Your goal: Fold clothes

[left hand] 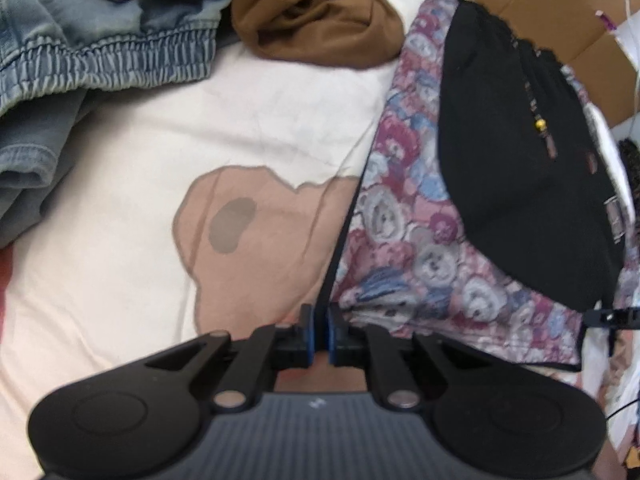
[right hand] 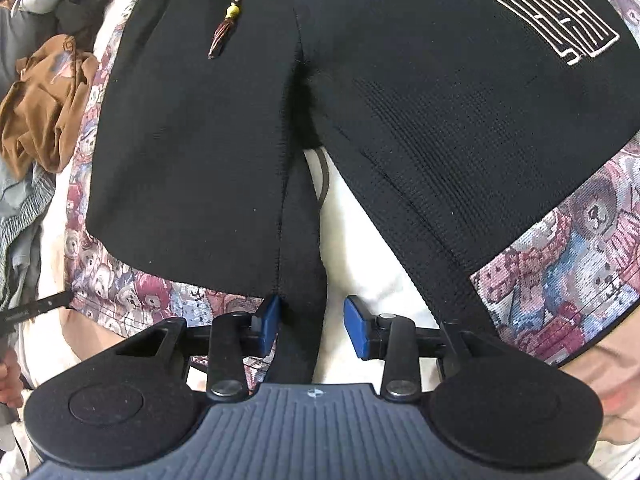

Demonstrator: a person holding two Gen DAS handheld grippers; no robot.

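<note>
Black shorts (left hand: 520, 160) with bear-patterned side panels (left hand: 400, 240) lie flat on a cream sheet (left hand: 120, 160). My left gripper (left hand: 319, 332) is shut on the dark-trimmed outer corner of a patterned leg hem. In the right wrist view the shorts (right hand: 400, 120) fill the frame, with a tasselled drawstring (right hand: 232, 12) and a white logo (right hand: 556, 28). My right gripper (right hand: 314, 326) is open at the crotch gap. A strip of black inner-leg fabric lies between its blue pads (right hand: 268, 324). The left gripper's tip (right hand: 40, 306) shows at the far left.
A crumpled brown garment (left hand: 320, 20) and denim clothes (left hand: 100, 40) are piled at the sheet's far side. Cardboard (left hand: 560, 12) stands beyond the shorts. The sheet carries a tan bear print (left hand: 260, 240). A hand (right hand: 8, 376) shows at the left edge.
</note>
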